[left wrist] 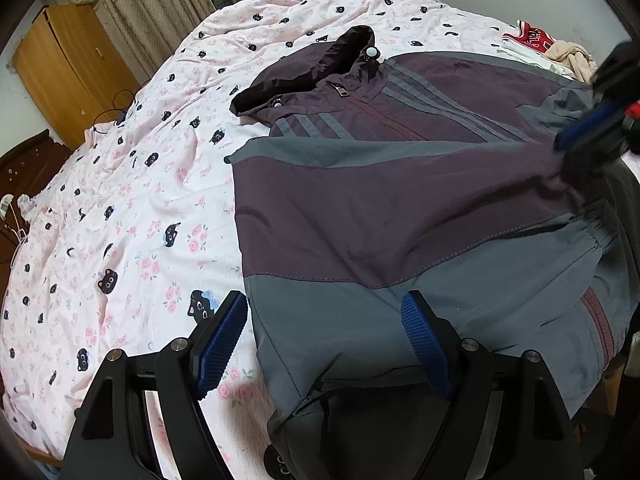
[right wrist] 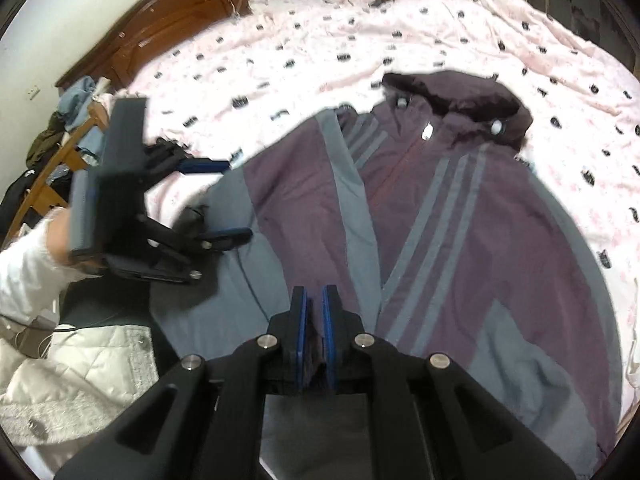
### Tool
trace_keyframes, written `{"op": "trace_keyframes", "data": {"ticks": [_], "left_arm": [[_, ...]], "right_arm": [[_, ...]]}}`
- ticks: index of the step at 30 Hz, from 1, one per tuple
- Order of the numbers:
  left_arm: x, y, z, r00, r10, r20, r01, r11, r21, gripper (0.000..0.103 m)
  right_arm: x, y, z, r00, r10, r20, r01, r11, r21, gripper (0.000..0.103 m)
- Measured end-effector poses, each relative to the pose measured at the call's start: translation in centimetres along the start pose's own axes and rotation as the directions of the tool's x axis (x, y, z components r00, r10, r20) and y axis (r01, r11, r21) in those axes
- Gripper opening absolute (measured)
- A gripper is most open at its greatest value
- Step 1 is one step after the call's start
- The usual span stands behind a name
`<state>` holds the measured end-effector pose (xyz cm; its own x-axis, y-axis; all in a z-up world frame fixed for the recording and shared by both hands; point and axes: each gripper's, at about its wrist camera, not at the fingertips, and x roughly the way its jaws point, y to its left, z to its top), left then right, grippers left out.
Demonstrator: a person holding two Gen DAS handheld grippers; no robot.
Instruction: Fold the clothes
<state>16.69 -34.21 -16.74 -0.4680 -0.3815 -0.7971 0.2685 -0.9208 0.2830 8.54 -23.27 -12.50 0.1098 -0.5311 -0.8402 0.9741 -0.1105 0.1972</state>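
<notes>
A purple and grey hooded jacket (left wrist: 400,208) (right wrist: 460,216) lies face up on the bed, zip closed and hood (left wrist: 344,56) toward the far side. My left gripper (left wrist: 324,320) stands open over the jacket's grey hem at its left edge, with nothing pinched between the blue pads (left wrist: 222,344). In the right wrist view the left gripper (right wrist: 240,200) shows at the left, a hand behind it. My right gripper (right wrist: 315,308) is shut on purple sleeve fabric (right wrist: 312,220) drawn across the jacket's front. It also appears blurred as the right gripper (left wrist: 564,156) at the frame's right edge.
The bed has a pink sheet (left wrist: 132,208) printed with cats and flowers. A wooden wardrobe (left wrist: 68,68) and dark headboard (right wrist: 180,16) stand beyond it. Other clothes (left wrist: 552,48) are piled at the far right, a white padded coat (right wrist: 80,360) lies near me, and a chair with clothes (right wrist: 72,136) is at the left.
</notes>
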Motion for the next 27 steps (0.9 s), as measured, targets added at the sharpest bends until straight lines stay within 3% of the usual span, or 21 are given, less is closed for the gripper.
{"op": "trace_keyframes", "data": {"ticks": [3, 8, 17, 23, 27], "left_arm": [[0.2, 0.1, -0.1, 1.0, -0.017, -0.001, 0.017, 1.0, -0.005, 0.076], [0.3, -0.1, -0.1, 0.999, -0.033, -0.002, 0.033, 0.999, -0.004, 0.077], [-1.0, -0.7, 0.7, 1.0, -0.023, 0.006, 0.023, 1.0, 0.021, 0.077], [-3.5, -3.7, 2.0, 0.991, -0.092, 0.093, 0.088, 0.995, 0.042, 0.077], [-3.4, -5.8, 2.1, 0.989, -0.122, 0.088, 0.117, 0.991, 0.065, 0.077]], "right_arm": [[2.2, -0.2, -1.0, 0.994, -0.068, -0.08, 0.067, 0.998, -0.018, 0.009], [2.7, -1.0, -2.4, 0.991, -0.037, -0.129, 0.035, 0.999, -0.013, 0.009], [2.7, -1.3, -2.1, 0.994, -0.034, -0.106, 0.036, 0.999, 0.015, 0.012], [2.8, -1.4, -1.5, 0.995, -0.028, -0.098, 0.031, 0.999, 0.028, 0.012], [3.2, -1.5, -1.0, 0.994, -0.034, -0.106, 0.037, 0.999, 0.031, 0.013]]}}
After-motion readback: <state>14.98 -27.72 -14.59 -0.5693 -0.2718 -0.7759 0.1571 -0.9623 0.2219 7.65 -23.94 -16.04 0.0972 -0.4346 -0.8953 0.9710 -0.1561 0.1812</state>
